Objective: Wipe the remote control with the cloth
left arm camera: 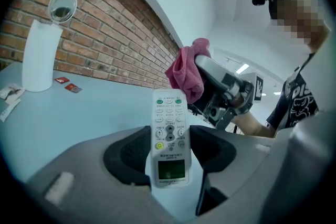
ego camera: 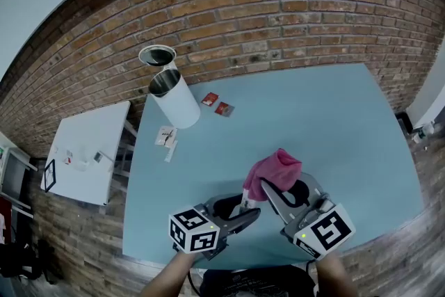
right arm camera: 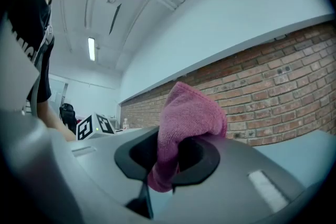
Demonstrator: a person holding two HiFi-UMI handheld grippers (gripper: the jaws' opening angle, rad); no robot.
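Remote control [left arm camera: 169,134] sits between the jaws of the left gripper [left arm camera: 170,147], which are clenched on its two long sides. Its button face is turned to that gripper's camera, the small display end lies nearest the camera, and the far end sticks out past the jaws. The right gripper [right arm camera: 168,157] has its jaws clamped on the pink cloth [right arm camera: 189,113] – a bunch stands up above them and a short tail hangs below.

In the head view both grippers are held over the pale blue table [ego camera: 334,122], close to its near edge, the left gripper [ego camera: 240,211] beside the right gripper [ego camera: 281,195], tips angled toward each other. The cloth [ego camera: 274,170] hangs right at the remote's far end; whether the two touch cannot be told.

Beyond the grippers the tabletop runs open toward the brick wall [ego camera: 278,10] and out to the right edge. The small things keep to the far left part: a white cylinder container [ego camera: 174,101] leaning near the far left corner, two red packets [ego camera: 216,103] just right of it, and a few paper slips [ego camera: 165,137] by the left edge – all well apart from the grippers. A white side table [ego camera: 90,153] stands past the left edge, with a gap between.
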